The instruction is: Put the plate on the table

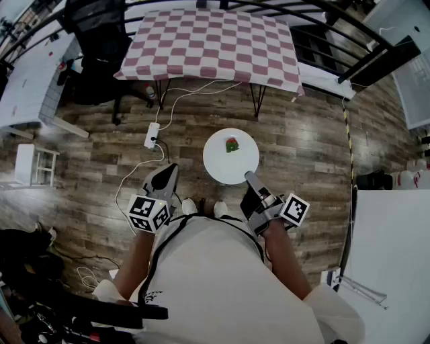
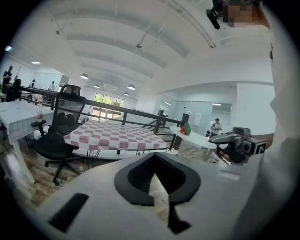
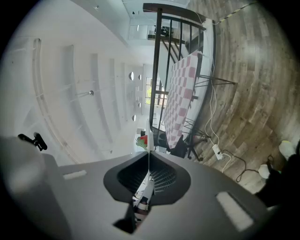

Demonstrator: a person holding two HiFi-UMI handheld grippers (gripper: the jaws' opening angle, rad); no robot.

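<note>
A round white plate point(image 1: 232, 164) carries a small red and green thing point(image 1: 232, 144) and hangs level above the wooden floor. My right gripper point(image 1: 250, 179) is shut on the plate's near rim. In the right gripper view the plate point(image 3: 148, 136) shows edge-on as a thin line running out from between the jaws. The table with the red and white checked cloth point(image 1: 208, 40) stands ahead, beyond the plate. My left gripper point(image 1: 165, 179) is held close to the body, to the left of the plate, shut and holding nothing. The left gripper view shows the table point(image 2: 112, 136) and the plate point(image 2: 197, 138).
A black office chair point(image 1: 101, 47) stands left of the checked table. A power strip point(image 1: 152, 134) and white cables lie on the floor between me and the table. A dark railing point(image 1: 322, 20) runs behind it. White tables stand at the far left point(image 1: 27, 74) and right point(image 1: 393, 255).
</note>
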